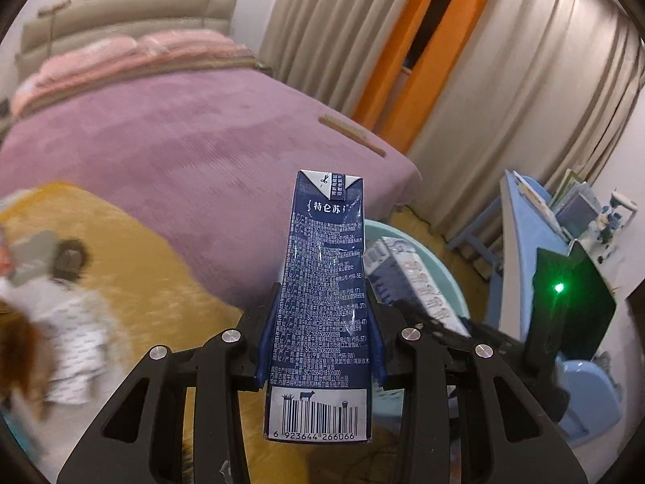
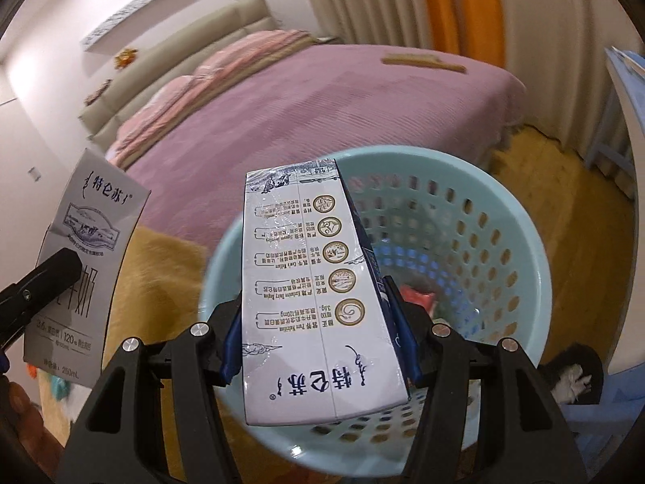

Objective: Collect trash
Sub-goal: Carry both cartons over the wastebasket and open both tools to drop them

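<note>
A bedroom: purple bed point(image 2: 322, 113) ahead, beige curtains point(image 1: 504, 80) behind it, wood floor point(image 2: 564, 185) at right. My pale blue basket point(image 2: 504, 209) stands on the floor by the bed's foot. My right claw point(image 2: 318, 339) pinches a white carton point(image 2: 306, 282) above the basket's mouth. My left claw point(image 1: 322, 347) is clamped on a navy carton point(image 1: 322, 282) just beside the basket.

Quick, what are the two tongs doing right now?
Left tongs: closed on a dark blue milk carton.
Right tongs: closed on a white milk carton, over the blue basket.
</note>
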{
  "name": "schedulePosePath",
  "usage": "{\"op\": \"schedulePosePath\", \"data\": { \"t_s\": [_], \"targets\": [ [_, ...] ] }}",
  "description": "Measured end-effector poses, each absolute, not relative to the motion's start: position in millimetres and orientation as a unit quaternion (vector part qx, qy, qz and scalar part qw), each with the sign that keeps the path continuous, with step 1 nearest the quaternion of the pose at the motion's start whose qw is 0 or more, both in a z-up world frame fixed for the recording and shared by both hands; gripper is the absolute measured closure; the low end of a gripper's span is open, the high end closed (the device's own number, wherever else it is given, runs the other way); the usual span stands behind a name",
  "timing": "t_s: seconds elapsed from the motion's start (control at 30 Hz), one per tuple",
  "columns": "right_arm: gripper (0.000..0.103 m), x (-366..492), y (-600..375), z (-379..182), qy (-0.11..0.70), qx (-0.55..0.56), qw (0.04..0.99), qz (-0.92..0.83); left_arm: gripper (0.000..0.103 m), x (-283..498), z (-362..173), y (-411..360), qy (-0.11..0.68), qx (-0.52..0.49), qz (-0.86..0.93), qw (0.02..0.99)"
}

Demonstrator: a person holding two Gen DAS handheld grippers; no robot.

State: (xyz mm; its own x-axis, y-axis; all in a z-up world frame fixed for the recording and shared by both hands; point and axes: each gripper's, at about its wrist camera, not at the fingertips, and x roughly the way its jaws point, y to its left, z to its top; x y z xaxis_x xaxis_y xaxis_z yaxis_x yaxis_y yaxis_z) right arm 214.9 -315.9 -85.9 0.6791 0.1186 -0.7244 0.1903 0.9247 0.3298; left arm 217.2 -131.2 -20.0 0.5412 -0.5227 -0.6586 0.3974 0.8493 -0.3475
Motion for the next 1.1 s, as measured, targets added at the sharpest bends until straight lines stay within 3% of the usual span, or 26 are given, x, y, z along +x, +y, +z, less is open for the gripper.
{"op": "schedulePosePath", "data": {
  "t_s": [0.43,0.5,0.57,0.6,1.1],
  "targets": [
    [0.045,232,-347,-128,0.449,0.219,0.864,-0.064,0.067,247,-55,-194,0.436,-0.064,-0.307,0.844],
    [0.045,230,-350,-127,0.448,0.219,0.864,-0.062,0.061,250,-56,-198,0.435,-0.067,-0.311,0.842],
    [0.041,227,-351,-124,0.446,0.209,0.867,-0.074,0.039,249,-57,-200,0.431,-0.072,-0.309,0.844],
    [0.039,225,-352,-122,0.444,0.207,0.868,-0.081,0.037,248,-56,-200,0.427,-0.073,-0.307,0.847],
    [0.039,184,-317,-61,0.378,0.175,0.908,-0.051,0.037,212,-29,-143,0.392,-0.091,-0.287,0.869]
  ]
}}
